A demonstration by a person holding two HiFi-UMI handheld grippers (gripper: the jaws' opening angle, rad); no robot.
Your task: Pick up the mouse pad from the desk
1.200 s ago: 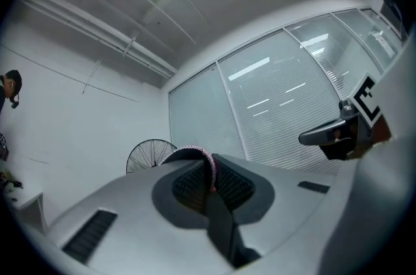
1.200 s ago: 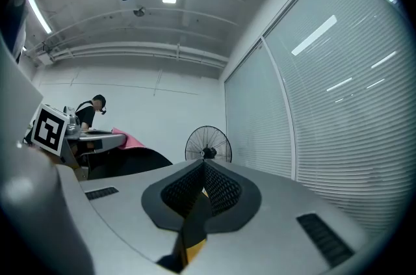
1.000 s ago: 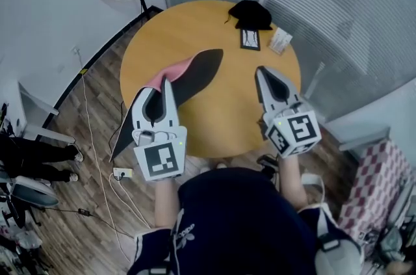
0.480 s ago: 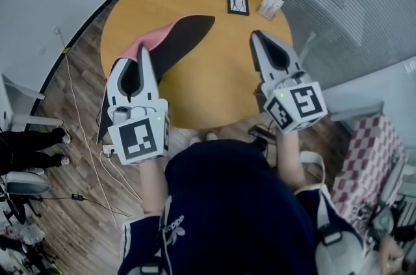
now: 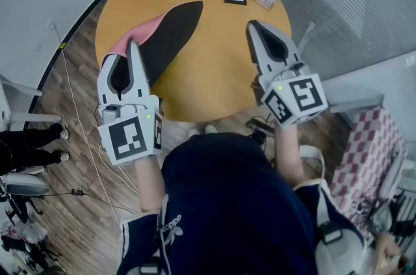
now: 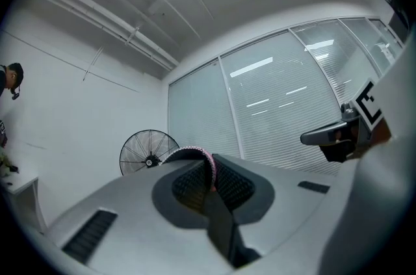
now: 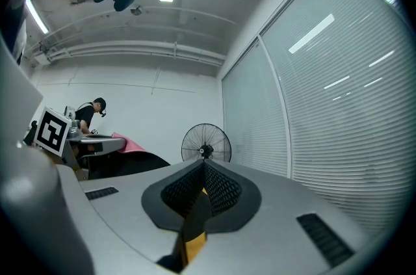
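Left gripper view: we note left gripper [image 6: 212, 163] jaws pinching mouse pad [image 6: 192, 149] edge at tips; limp pad may slip. Right gripper [image 7: 203, 161] closed, empty.

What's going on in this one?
A person stands at a round wooden table with a gripper in each hand. The left gripper is shut on an edge of the black mouse pad, whose gripped end is raised and curls to show its pink underside. The right gripper is shut and empty, held over the table.
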